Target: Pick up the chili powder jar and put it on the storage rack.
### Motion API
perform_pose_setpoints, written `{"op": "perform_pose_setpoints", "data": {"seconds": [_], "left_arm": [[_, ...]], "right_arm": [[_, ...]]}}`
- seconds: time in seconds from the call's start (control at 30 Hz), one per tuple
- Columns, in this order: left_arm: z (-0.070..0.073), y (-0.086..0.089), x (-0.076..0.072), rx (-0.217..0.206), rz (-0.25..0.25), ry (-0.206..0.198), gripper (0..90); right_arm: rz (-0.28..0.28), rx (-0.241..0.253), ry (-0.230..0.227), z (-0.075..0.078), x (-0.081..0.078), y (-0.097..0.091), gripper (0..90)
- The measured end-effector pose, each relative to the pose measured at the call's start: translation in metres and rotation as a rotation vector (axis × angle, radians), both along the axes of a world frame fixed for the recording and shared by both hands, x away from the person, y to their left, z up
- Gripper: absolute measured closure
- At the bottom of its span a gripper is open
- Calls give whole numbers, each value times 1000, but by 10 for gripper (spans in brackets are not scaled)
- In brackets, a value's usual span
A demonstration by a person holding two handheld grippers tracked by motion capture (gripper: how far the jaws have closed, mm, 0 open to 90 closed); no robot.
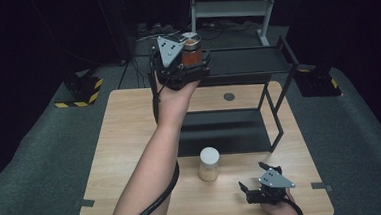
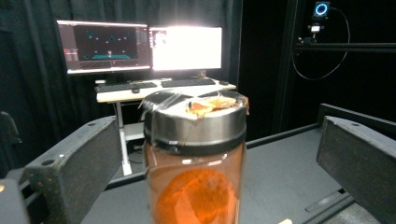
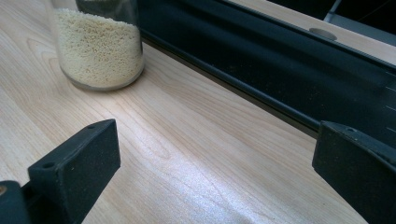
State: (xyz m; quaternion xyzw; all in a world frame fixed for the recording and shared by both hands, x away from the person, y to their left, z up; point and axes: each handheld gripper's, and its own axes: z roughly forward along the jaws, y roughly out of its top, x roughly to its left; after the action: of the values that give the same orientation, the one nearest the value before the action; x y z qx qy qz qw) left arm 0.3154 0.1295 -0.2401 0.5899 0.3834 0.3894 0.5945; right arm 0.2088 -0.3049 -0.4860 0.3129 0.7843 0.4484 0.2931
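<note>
Tongs of the left hand are standing released around the silver-lidded glass jar of orange powder on the black metal shelf; right tongs are hovering released above the pale wooden surface.

At the centre of the frame, running off the bottom edge, stands a jar with clear walls, orange-red powder inside and a silver metal lid. Clear tape and a torn brownish scrap lie across the top of the lid. The left gripper has its two black jaws rising from the lower left and lower right corners, standing wide on either side of the jar, each with a visible gap to the glass. Under the jar lies a dark shelf surface with a raised rim behind. In the upper left, two monitors glow above a desk with keyboards. A small camera with a blue ring sits at the upper right.
</note>
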Motion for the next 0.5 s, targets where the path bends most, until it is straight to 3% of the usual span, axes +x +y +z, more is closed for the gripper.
{"op": "perform_pose_setpoints", "data": {"seconds": [0.5], "left_arm": [[-12, 13, -40, 25, -14, -12, 3]], "right_arm": [[3, -10, -6, 0, -1, 1, 0]]}}
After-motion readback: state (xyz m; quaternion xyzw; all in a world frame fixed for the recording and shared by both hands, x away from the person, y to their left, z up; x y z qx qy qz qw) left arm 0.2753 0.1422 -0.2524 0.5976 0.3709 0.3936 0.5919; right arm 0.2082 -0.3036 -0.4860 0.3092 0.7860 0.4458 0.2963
